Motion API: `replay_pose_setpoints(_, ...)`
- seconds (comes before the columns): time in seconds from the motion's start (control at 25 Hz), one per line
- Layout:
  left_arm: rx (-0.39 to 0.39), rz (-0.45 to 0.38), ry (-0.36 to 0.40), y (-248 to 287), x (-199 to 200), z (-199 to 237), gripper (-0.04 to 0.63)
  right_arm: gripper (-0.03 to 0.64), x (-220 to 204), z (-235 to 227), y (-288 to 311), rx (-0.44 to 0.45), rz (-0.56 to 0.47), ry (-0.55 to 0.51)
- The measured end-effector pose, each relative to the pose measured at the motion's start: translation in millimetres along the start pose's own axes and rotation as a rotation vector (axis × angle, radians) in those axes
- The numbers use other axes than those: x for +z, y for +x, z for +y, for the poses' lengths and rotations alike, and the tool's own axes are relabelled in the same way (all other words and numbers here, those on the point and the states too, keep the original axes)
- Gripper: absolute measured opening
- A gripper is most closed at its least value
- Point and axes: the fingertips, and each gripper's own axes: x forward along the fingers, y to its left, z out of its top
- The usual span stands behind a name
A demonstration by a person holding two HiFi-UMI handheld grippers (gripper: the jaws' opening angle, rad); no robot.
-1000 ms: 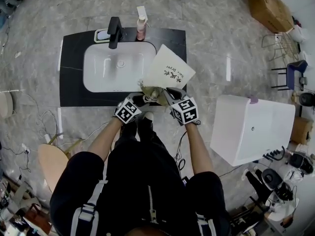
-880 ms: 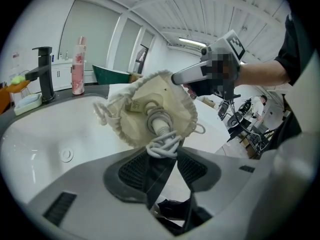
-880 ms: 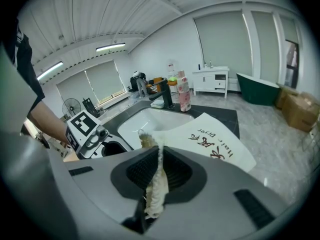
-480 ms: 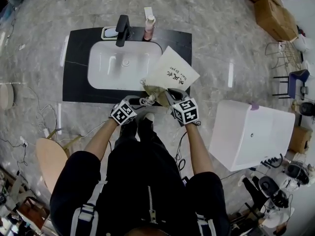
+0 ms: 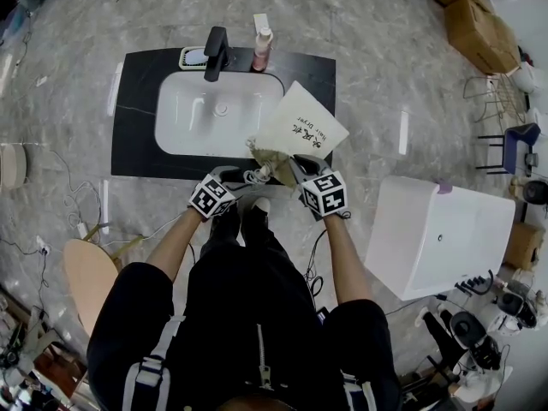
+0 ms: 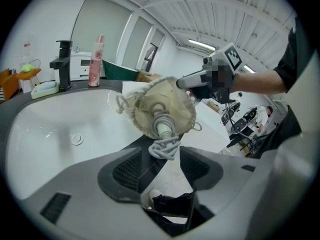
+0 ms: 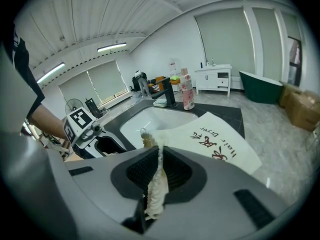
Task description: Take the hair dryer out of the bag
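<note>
The right gripper (image 7: 160, 153) is clamped on the rim of the cream bag (image 7: 216, 145). At the tips of the left gripper (image 6: 160, 156), whose jaws are opening and press nothing, the hair dryer (image 6: 163, 134) shows only its coiled grey cord at the bag's mouth. Beyond both grippers lie a white sink (image 5: 193, 118), a black faucet (image 5: 215, 51) and a pink bottle (image 5: 261, 50) on a black counter (image 5: 135, 101), and right of the right gripper a white cabinet (image 5: 441, 238) stands on the marble floor (image 5: 385, 75).

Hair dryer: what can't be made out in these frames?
Hair dryer body: every view, inside the bag; only its cord shows.
Left gripper, jaws opening: whether it touches the cord is unclear in the left gripper view; in the head view its marker cube covers that.
Bottle label: head view, too small.
</note>
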Motion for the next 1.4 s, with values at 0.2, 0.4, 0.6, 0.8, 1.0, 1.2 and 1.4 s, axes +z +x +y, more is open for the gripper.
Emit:
replay_pose_setpoints(0.2, 0.046, -0.068, -0.024, -23, 28, 4, 0.28, 0.04, 4, -1, 0, 0.002, -0.007, -0.004)
replay_pose_setpoints(0.4, -0.003, -0.098, -0.055, -11, 56, -5, 0.296, 0.04, 5, -4, -2, 0.018, -0.011, -0.012)
replay_pose_setpoints(0.6, -0.028, -0.06, -0.089, 20, 62, -8, 0.298, 0.04, 5, -6, -1, 0.031, -0.011, -0.014)
replay_pose_setpoints(0.8, -0.012, -0.001, -0.057, 45, 60, -14, 0.301, 0.04, 8, -7, -4, 0.045, -0.02, 0.002)
replay_pose_setpoints(1.0, 0.015, 0.068, -0.042, 68, 50, -8, 0.307, 0.04, 7, -9, -4, 0.058, -0.024, 0.02)
replay_pose_setpoints(1.2, 0.046, 0.104, 0.011, 84, 45, -5, 0.308, 0.04, 5, -9, -5, 0.077, -0.028, 0.043)
replay_pose_setpoints(1.4, 0.052, 0.108, -0.002, 94, 44, -4, 0.313, 0.041, 3, -12, -4, 0.084, -0.028, 0.046)
